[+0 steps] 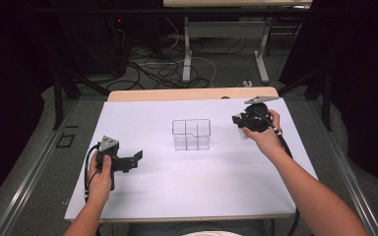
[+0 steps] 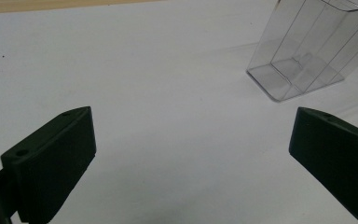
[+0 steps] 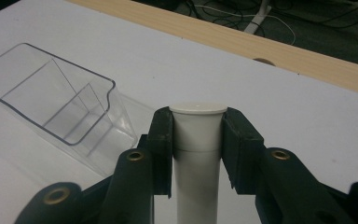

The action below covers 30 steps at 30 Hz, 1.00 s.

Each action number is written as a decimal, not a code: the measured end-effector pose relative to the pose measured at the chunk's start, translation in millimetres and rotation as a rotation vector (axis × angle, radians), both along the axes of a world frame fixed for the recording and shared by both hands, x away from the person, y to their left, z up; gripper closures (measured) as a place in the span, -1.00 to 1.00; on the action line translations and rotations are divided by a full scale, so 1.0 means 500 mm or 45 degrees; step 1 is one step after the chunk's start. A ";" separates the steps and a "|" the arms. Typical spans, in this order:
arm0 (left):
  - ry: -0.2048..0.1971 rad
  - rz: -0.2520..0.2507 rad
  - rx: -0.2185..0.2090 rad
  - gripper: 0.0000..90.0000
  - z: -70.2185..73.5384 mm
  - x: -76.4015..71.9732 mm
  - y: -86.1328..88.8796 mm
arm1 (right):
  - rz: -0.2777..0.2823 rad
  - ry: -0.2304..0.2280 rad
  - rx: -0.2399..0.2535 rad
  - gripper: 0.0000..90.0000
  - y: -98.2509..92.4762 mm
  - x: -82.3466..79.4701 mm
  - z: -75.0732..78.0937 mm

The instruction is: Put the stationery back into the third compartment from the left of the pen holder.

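A clear plastic organiser box (image 1: 191, 133) with inner dividers stands in the middle of the white sheet. To its right, my right gripper (image 1: 239, 121) is shut on an upright white capped tube (image 3: 197, 154); both black pads press just below the tube's cap. The box (image 3: 60, 100) lies to the left of the tube in the right gripper view. At the left of the sheet my left gripper (image 1: 137, 158) hovers open, jaws wide apart with nothing between them (image 2: 191, 154), and the box (image 2: 307, 51) sits ahead to its right.
The white sheet (image 1: 192, 187) covers a wooden table (image 1: 192, 94) whose far edge shows bare. Beyond it are desk legs and tangled cables (image 1: 167, 69) on the floor. Dark frames stand at both sides.
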State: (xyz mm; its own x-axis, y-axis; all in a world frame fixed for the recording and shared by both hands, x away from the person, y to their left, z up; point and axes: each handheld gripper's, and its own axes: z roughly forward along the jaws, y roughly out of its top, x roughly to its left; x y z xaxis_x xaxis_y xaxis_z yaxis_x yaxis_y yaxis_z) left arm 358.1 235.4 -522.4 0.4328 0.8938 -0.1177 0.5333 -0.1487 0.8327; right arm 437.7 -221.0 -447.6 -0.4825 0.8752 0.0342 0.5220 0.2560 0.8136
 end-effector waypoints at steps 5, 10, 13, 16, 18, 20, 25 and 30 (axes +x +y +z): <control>0.001 -0.001 -0.002 -0.99 0.000 0.000 0.000 | 0.002 -0.032 0.021 0.49 0.011 -0.002 0.007; 0.003 -0.005 -0.004 -0.99 0.000 0.000 -0.001 | -0.002 -0.075 0.047 0.48 0.022 -0.006 0.014; 0.002 -0.005 -0.006 -0.99 -0.001 0.000 -0.001 | 0.005 -0.090 0.057 0.49 0.030 -0.007 0.018; 0.002 -0.005 -0.006 -0.99 -0.001 0.000 -0.001 | 0.009 -0.109 0.063 0.48 0.041 -0.009 0.021; 0.007 -0.005 -0.007 -0.99 -0.001 0.000 -0.002 | 0.011 -0.114 0.070 0.49 0.048 -0.010 0.023; 0.004 -0.006 -0.007 -0.99 -0.001 0.000 -0.002 | 0.015 -0.130 0.076 0.48 0.055 -0.011 0.024; 0.005 -0.006 -0.006 -0.99 -0.001 0.000 -0.001 | 0.019 -0.151 0.082 0.48 0.072 -0.014 0.027; 0.005 -0.007 -0.007 -0.99 -0.001 0.000 -0.001 | 0.026 -0.178 0.092 0.48 0.092 -0.018 0.026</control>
State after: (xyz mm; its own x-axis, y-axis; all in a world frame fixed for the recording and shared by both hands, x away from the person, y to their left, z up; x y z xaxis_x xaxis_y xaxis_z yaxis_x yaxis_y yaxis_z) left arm 358.3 234.7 -522.9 0.4375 0.8906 -0.1244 0.5358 -0.1471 0.8314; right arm 428.8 -175.0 -434.7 -0.5046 0.8629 0.0279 0.3976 0.2036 0.8947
